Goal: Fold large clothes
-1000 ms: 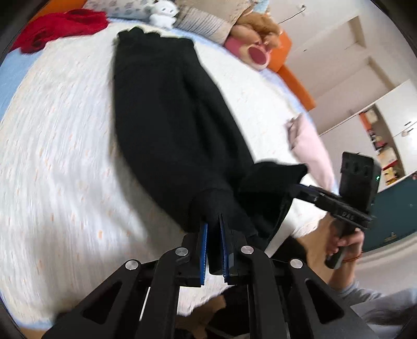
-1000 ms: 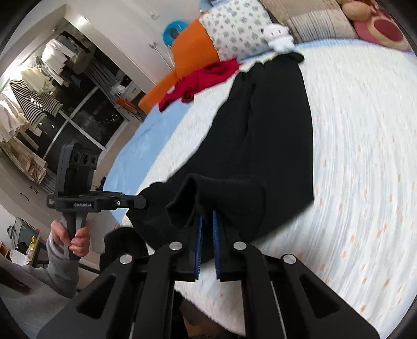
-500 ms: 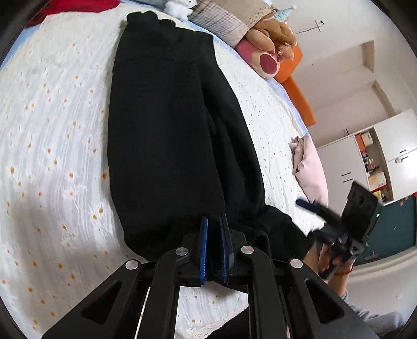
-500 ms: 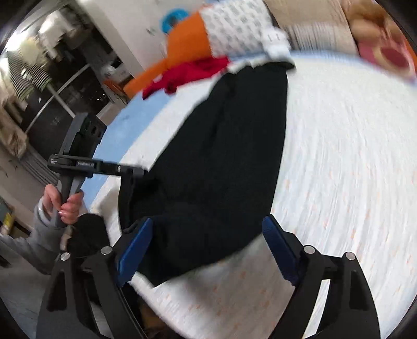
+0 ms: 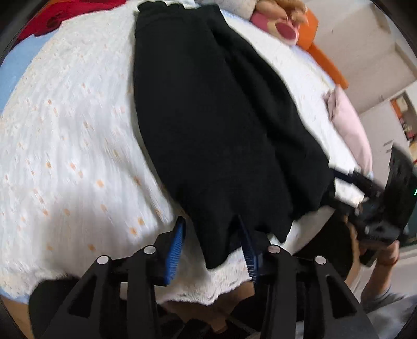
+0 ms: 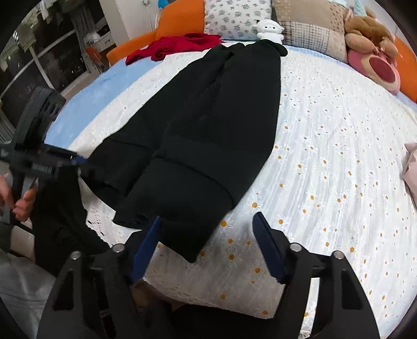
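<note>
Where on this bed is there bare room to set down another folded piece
The widest free patch is the daisy bedspread between the black garment and the pink cloth. A narrower strip lies between the garment and the blue sheet. The head end is crowded: red garment, pillows, plush toys.
</note>
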Action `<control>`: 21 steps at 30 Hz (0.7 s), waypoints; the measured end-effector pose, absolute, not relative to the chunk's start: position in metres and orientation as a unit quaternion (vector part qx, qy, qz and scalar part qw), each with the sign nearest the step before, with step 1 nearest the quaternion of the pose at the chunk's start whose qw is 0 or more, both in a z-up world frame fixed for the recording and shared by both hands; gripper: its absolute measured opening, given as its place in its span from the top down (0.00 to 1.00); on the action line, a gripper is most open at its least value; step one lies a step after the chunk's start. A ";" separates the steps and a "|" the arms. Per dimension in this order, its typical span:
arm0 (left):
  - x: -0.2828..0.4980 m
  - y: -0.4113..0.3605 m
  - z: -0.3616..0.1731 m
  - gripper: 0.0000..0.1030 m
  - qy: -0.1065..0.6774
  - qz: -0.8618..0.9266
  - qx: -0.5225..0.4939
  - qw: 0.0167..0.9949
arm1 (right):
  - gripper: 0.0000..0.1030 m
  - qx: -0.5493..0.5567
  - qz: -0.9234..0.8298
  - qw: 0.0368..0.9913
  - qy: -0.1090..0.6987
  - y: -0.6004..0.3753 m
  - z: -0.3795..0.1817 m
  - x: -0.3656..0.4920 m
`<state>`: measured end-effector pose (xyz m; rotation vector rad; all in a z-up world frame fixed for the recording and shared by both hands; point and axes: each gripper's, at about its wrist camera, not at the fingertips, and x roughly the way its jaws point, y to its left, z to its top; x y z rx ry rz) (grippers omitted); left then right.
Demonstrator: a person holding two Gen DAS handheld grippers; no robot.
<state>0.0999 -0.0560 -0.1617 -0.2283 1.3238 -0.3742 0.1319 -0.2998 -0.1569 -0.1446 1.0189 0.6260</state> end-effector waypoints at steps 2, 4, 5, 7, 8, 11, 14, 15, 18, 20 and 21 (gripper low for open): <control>0.093 -0.064 -0.170 0.56 0.616 -0.166 -0.088 0.765 | 0.34 -0.093 0.292 0.824 0.476 -0.292 -0.158 0.129; 0.088 -0.068 -0.171 0.56 0.614 -0.158 -0.076 0.770 | 0.34 -0.111 0.305 0.817 0.477 -0.284 -0.159 0.122; 0.086 -0.068 -0.171 0.56 0.612 -0.157 -0.077 0.771 | 0.34 -0.115 0.309 0.815 0.477 -0.284 -0.157 0.118; 0.081 -0.066 -0.170 0.56 0.608 -0.152 -0.081 0.775 | 0.35 -0.144 0.293 0.821 0.469 -0.284 -0.158 0.110; 0.080 -0.065 -0.170 0.56 0.606 -0.148 -0.073 0.778 | 0.39 -0.160 0.282 0.824 0.465 -0.287 -0.160 0.108; 0.084 -0.059 -0.168 0.61 0.605 -0.144 -0.077 0.780 | 0.54 -0.107 0.280 0.825 0.479 -0.297 -0.164 0.118; 0.087 -0.050 -0.166 0.63 0.599 -0.142 -0.085 0.783 | 0.54 -0.084 0.292 0.824 0.478 -0.295 -0.166 0.123; 0.089 -0.048 -0.165 0.64 0.597 -0.141 -0.086 0.785 | 0.56 -0.087 0.296 0.823 0.476 -0.291 -0.167 0.124; 0.094 -0.045 -0.162 0.88 0.593 -0.164 -0.125 0.778 | 0.81 -0.041 0.319 0.818 0.476 -0.290 -0.160 0.129; 0.095 -0.040 -0.154 0.89 0.585 -0.174 -0.138 0.780 | 0.86 -0.011 0.326 0.822 0.467 -0.298 -0.148 0.135; 0.096 -0.036 -0.151 0.89 0.582 -0.180 -0.153 0.778 | 0.87 0.005 0.328 0.824 0.462 -0.301 -0.142 0.139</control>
